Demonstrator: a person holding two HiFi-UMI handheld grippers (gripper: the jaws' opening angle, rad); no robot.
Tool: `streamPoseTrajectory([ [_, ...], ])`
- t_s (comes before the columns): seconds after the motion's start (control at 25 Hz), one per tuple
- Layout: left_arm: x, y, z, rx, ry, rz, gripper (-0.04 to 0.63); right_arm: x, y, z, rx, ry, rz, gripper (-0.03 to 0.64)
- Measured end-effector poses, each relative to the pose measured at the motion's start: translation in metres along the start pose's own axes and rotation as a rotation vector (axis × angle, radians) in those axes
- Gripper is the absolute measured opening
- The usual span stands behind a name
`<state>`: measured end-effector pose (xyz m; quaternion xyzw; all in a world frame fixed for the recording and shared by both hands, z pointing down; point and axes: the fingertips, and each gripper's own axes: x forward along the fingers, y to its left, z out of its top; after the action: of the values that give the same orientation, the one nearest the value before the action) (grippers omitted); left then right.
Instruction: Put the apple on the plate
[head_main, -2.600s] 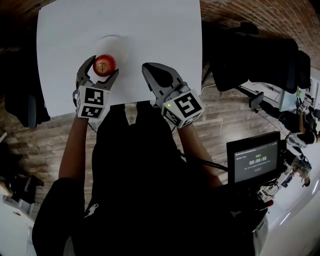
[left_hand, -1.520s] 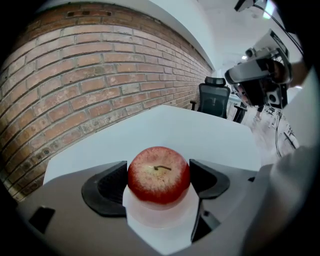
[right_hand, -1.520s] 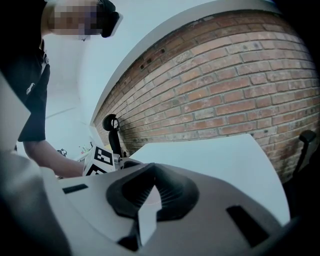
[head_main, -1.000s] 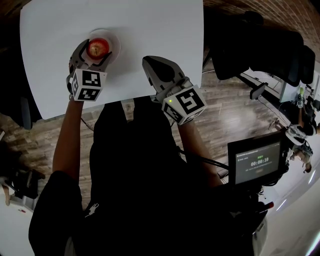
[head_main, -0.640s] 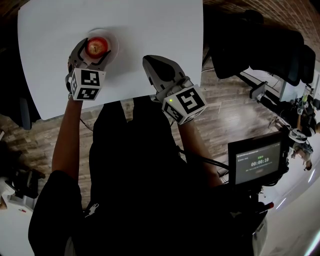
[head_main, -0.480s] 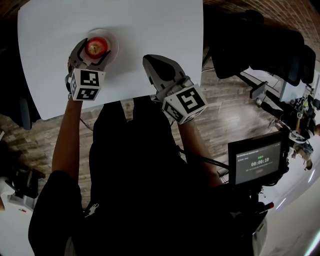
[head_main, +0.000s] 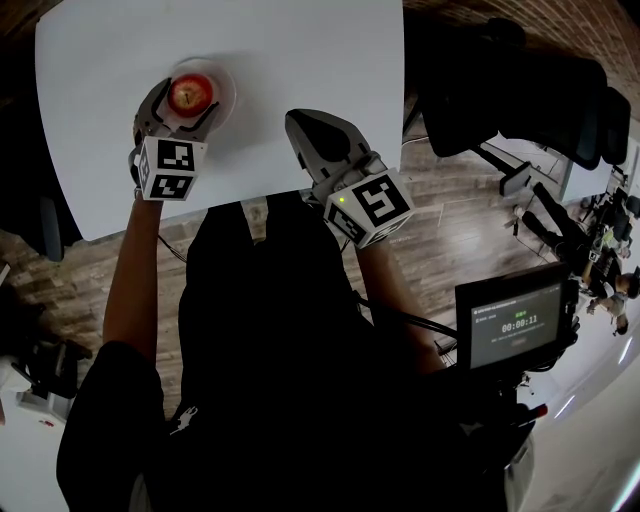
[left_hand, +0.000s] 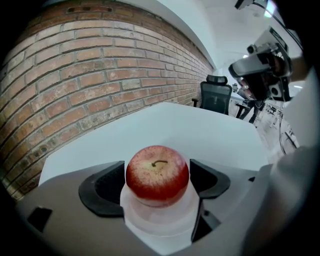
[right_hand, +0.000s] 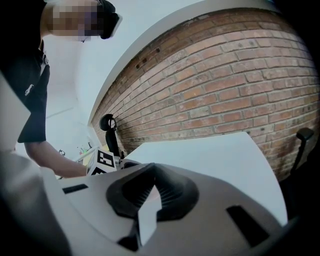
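Moved in from the near edge, the left gripper (head_main: 185, 98) pinches the apple (head_main: 192, 93), now resting on the plate (head_main: 228, 82) by the left edge of the table (head_main: 300, 50), while the right gripper (head_main: 295, 125) hovers at the near edge, jaws pressed together.

Plate (head_main: 228, 88) — partly hidden beneath the apple (head_main: 192, 93).

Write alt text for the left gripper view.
A red apple sits on a small white plate, held between the dark jaws of the left gripper. Behind lie a white table and a brick wall.
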<state>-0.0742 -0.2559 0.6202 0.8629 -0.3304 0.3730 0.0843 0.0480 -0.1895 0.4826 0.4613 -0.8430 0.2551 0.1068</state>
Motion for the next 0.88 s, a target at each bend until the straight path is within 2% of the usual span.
streamPoseTrajectory([
  [0.12, 0.002, -0.001, 0.002, -0.003, -0.010, 0.001, 0.431, -0.002, -0.002, -0.001, 0.002, -0.003, -0.003, 0.005],
  [0.6, -0.011, 0.001, 0.018, 0.028, -0.048, 0.042, 0.431, -0.007, 0.000, 0.008, -0.019, -0.035, 0.010, 0.005],
  [0.88, -0.023, 0.001, 0.029, -0.021, -0.069, 0.037, 0.429, -0.008, 0.003, 0.023, -0.040, -0.073, 0.028, 0.005],
])
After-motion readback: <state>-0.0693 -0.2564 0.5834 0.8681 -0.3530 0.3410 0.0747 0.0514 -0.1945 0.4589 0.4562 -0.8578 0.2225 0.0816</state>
